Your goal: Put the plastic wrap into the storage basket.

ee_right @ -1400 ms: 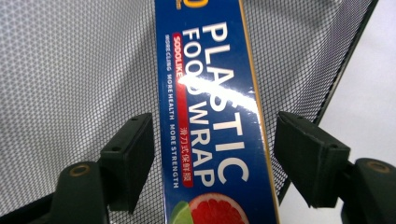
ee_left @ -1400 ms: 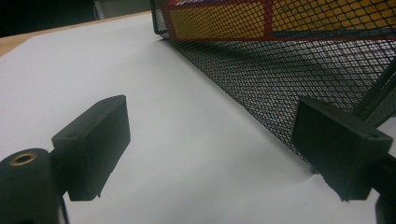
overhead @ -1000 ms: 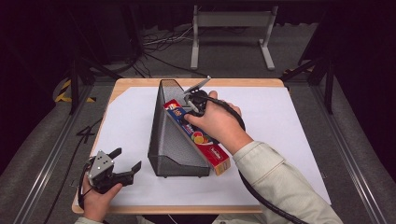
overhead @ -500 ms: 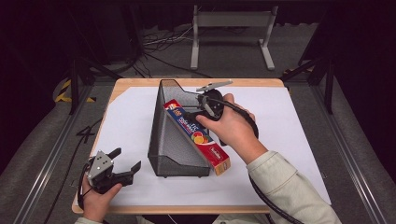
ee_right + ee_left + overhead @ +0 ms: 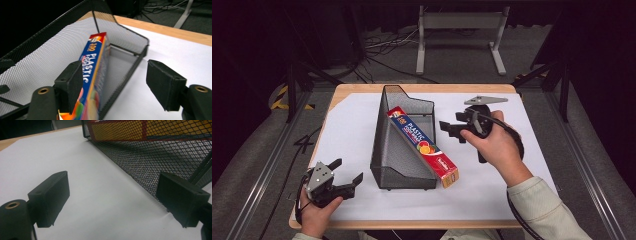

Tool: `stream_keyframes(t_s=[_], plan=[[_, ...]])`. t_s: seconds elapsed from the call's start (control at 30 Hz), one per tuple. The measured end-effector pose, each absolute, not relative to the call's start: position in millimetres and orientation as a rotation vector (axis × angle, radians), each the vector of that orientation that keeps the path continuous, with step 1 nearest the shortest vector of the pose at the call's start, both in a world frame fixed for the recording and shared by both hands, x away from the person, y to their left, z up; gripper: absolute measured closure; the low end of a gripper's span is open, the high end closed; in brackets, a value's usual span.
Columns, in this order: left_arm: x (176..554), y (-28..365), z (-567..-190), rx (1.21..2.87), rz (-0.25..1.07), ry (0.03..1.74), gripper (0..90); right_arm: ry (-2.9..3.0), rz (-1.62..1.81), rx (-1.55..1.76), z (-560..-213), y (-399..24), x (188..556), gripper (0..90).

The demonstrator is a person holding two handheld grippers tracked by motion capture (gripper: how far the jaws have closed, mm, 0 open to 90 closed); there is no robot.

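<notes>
**Plastic wrap box leans in mesh file holder, both claws spread and empty**

Nearest the person, the left gripper point(image 5: 343, 174) rests on the white sheet point(image 5: 347, 135) at the table's front left corner, its jaws spread wide with nothing between them, just beside the low front of the black mesh file holder point(image 5: 402, 165). The holder stands mid-table, its tall end away from the person. The plastic wrap box point(image 5: 422, 145) lies tilted inside it, upper end against the far wall, lower red end sticking out past the holder's front right corner. To the right, the right gripper point(image 5: 451, 131), held in a hand point(image 5: 494, 147), hovers beside the box with jaws apart, gripping nothing. Beyond the wooden table point(image 5: 362, 90), cables and a metal stand point(image 5: 459, 30) sit on the floor.
</notes>
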State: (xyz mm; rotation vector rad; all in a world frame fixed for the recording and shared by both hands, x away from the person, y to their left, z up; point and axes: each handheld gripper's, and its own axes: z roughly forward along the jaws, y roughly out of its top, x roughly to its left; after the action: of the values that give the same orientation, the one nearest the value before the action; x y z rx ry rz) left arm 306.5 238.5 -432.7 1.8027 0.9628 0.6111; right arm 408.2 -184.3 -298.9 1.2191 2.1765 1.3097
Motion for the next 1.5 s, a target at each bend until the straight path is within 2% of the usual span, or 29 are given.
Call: stream_keyframes(t_s=[0.37, 0.57, 1.07, 1.5], plan=[[306, 239, -433, 1.802, 0.613, 0.966, 12.6, 2.072, 1.298, 1.144, -307, -252, 384, 29.2], [306, 236, -433, 1.812, 0.606, 0.954, 13.1, 2.065, 1.311, 1.138, -320, -274, 376, 29.1], [306, 235, -433, 1.817, 0.601, 0.95, 13.1, 2.033, 1.373, 1.099, -378, -314, 355, 29.1], [306, 235, -434, 1.821, 0.592, 0.94, 13.1, 2.074, 1.365, 1.034, -415, -317, 349, 28.3]])
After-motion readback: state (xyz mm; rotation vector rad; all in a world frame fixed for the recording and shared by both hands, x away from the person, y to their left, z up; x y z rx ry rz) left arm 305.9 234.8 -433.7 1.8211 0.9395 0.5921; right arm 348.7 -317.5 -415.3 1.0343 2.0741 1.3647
